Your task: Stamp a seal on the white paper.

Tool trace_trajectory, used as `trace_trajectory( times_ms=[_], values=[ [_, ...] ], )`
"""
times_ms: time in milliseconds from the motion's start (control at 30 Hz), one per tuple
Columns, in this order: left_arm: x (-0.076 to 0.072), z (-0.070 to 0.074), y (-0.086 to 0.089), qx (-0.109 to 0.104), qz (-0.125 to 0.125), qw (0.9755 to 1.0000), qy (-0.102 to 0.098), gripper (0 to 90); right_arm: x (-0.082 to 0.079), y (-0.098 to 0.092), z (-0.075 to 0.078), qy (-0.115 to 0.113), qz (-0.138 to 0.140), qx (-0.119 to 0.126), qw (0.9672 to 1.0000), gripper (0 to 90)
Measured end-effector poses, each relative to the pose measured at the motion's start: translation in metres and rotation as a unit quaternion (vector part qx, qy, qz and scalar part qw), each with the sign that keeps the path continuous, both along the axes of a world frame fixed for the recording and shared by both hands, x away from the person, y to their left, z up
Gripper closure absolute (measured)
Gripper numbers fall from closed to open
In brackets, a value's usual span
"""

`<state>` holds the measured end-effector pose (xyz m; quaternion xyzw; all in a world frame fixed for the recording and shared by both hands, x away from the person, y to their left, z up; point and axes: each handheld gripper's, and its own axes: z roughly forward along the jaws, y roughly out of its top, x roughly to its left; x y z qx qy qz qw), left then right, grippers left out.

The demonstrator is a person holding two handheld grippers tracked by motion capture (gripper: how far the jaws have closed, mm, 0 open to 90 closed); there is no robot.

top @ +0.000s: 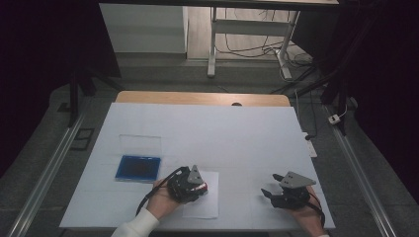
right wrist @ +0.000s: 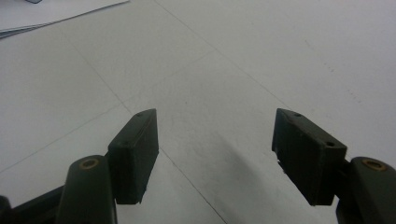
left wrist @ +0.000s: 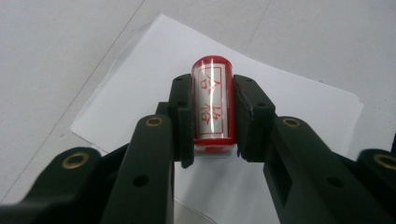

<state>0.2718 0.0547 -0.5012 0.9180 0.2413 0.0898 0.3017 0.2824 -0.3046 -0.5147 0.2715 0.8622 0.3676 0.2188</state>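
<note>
Stamp [left wrist: 213, 103] work sits near the front edge of the counter [top: 237, 133], left of its middle: the left tool [top: 201, 186] is clenched on a clear cylinder stamp with red ends and red characters on its side, one black jaw pressing each side of the barrel. The stamp's lower red end rests on, or just above, a white sheet of paper [top: 203, 205] lying flat on the counter; contact is hard to judge from the left gripper view. The right tool [top: 272, 186] is released, its jaws spread wide with bare counter between them, and it rests near the front right corner, well apart from the stamp. A blue ink pad [top: 139, 168] with its clear lid [top: 140, 146] open behind it lies toward the left edge, just beside the left hand [top: 163, 200].
</note>
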Motion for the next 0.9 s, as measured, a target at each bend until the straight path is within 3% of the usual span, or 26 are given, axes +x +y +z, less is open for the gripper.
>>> trace_trajectory(
  times_ms=[333, 800, 900],
  values=[
    [-0.0021, 0.0002, -0.0003, 0.002, -0.001, 0.9999, -0.011, 70.2, -0.0001, -0.0003, -0.0005, 0.001, 0.0, -0.001, 1.0, 31.1],
    [-0.0013, 0.0034, 0.0022, -0.015, 0.001, 0.9998, -0.009, 69.8, 0.0002, -0.0022, -0.0001, 0.001, -0.001, -0.001, 1.0, 31.1],
    [-0.0017, 0.006, 0.0031, -0.028, 0.002, 0.9995, -0.01, 69.8, 0.0002, -0.0026, -0.0001, 0.001, 0.0, -0.001, 1.0, 31.1]
  ],
)
